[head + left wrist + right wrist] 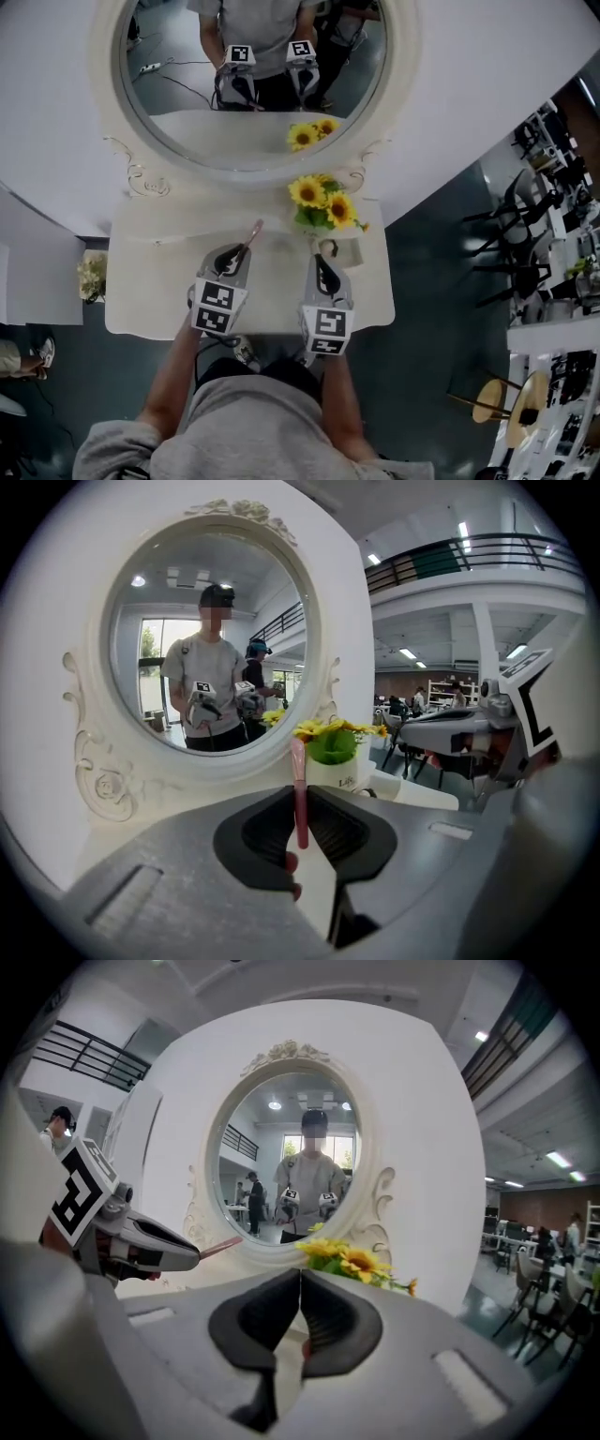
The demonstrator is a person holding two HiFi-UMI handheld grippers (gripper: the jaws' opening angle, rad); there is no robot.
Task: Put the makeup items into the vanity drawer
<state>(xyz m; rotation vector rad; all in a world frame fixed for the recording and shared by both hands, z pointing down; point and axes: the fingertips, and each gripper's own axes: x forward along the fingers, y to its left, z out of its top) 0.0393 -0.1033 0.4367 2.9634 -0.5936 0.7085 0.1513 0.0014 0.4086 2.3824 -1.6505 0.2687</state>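
Looking down on a white vanity surface (150, 281) backed by an oval mirror (187, 112), I see a pot of sunflowers (323, 199) at its right rear, and a dark floor (431, 281) with chairs (525, 225) off to the right in an open hall. My left hand-held gripper (240, 251) is clamped on the pink makeup brush (300, 799) over the surface, while my right hand-held gripper (300, 1283) has its jaws pressed together with nothing between them. The brush's long axis runs along the jaws, its free end jutting past their tips toward the mirror.
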